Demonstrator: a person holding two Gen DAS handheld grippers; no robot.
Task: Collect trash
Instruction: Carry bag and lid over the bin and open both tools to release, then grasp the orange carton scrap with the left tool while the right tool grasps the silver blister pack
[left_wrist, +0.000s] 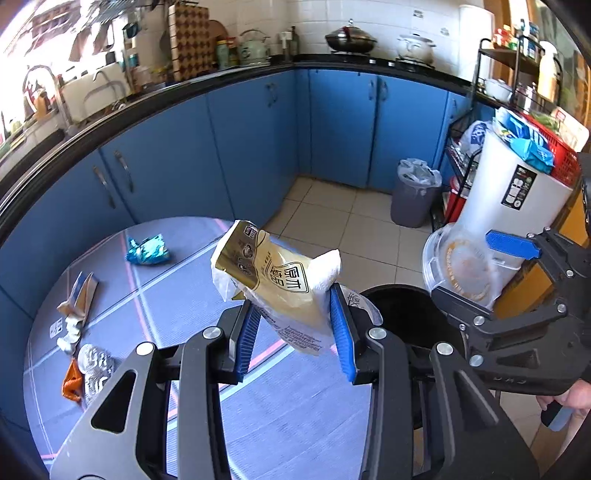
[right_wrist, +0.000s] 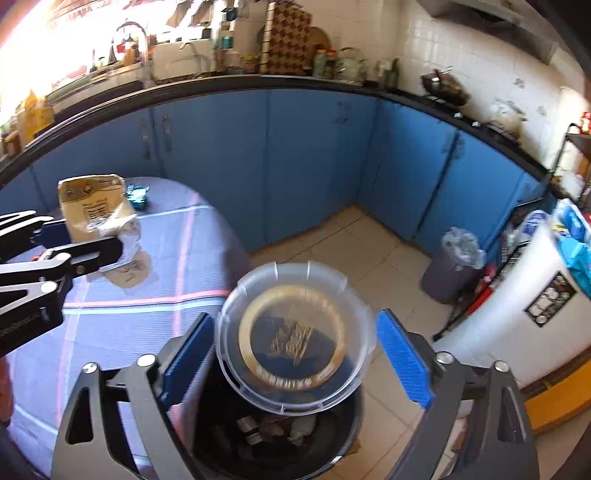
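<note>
My left gripper (left_wrist: 293, 302) is shut on a gold and white snack bag (left_wrist: 280, 273), held up over the table's right edge; it also shows at the left of the right wrist view, left gripper (right_wrist: 85, 236) and bag (right_wrist: 92, 206). A clear round plastic lid (right_wrist: 295, 343) with an orange ring hangs between the wide jaws of my right gripper (right_wrist: 295, 321), with a gap to the right pad (right_wrist: 402, 362). Below it stands a black trash bin (right_wrist: 218, 424) with scraps inside. From the left wrist, the lid (left_wrist: 461, 266) sits in the right gripper (left_wrist: 463, 264) above the bin (left_wrist: 406, 314).
On the blue-checked tablecloth (left_wrist: 192, 280) lie a teal wrapper (left_wrist: 147, 251), a torn packet (left_wrist: 79, 295), white tissue (left_wrist: 70, 334), silver foil (left_wrist: 94, 365) and an orange wrapper (left_wrist: 72, 380). A grey lined bin (left_wrist: 413, 199) stands by the blue cabinets. A white appliance (left_wrist: 513, 192) is at the right.
</note>
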